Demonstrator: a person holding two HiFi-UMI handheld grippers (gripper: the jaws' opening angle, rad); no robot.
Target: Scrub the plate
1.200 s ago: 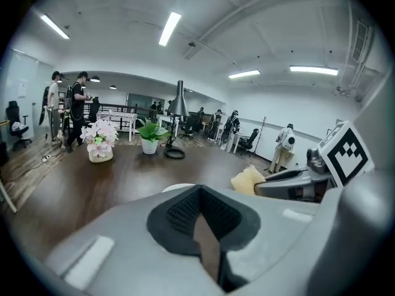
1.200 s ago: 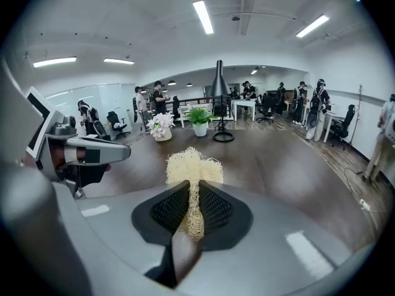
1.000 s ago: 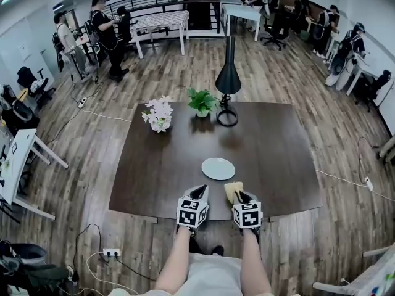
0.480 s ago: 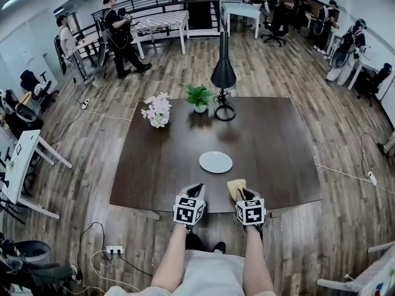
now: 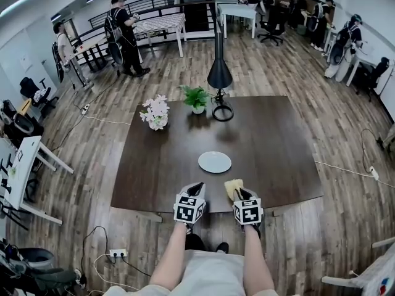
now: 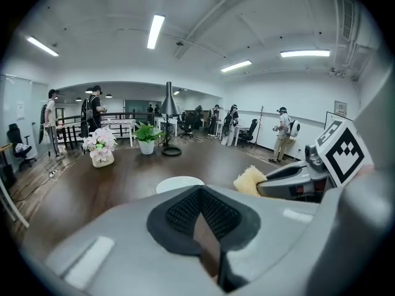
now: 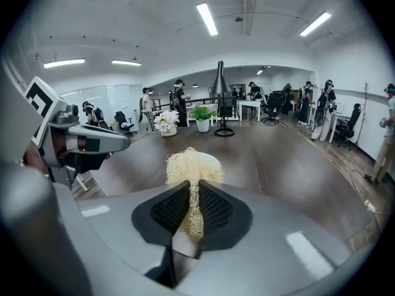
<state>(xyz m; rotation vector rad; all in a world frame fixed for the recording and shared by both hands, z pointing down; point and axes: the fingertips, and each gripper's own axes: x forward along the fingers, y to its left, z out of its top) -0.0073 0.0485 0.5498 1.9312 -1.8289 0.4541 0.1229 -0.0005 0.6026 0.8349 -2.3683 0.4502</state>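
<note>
A white plate (image 5: 215, 161) lies on the dark wooden table (image 5: 265, 140), in the near middle; it also shows in the left gripper view as the plate (image 6: 179, 183). My right gripper (image 5: 238, 193) hovers at the table's front edge, short of the plate, shut on a yellow fibrous sponge (image 5: 232, 188). In the right gripper view the sponge (image 7: 187, 167) stands up between the jaws of the gripper (image 7: 188, 211) and hides most of the plate (image 7: 213, 160). My left gripper (image 5: 196, 189) is beside it to the left, shut with nothing held, seen up close as (image 6: 201, 219).
At the table's far side stand a vase of pale flowers (image 5: 154, 114), a small green potted plant (image 5: 195, 97) and a black cone lamp (image 5: 219, 74). People, desks and chairs are in the room behind. Cables lie on the wooden floor (image 5: 92, 233).
Both grippers stay at the table's front edge with the sponge still held. The head view has shifted slightly, and a person in the background has walked.
</note>
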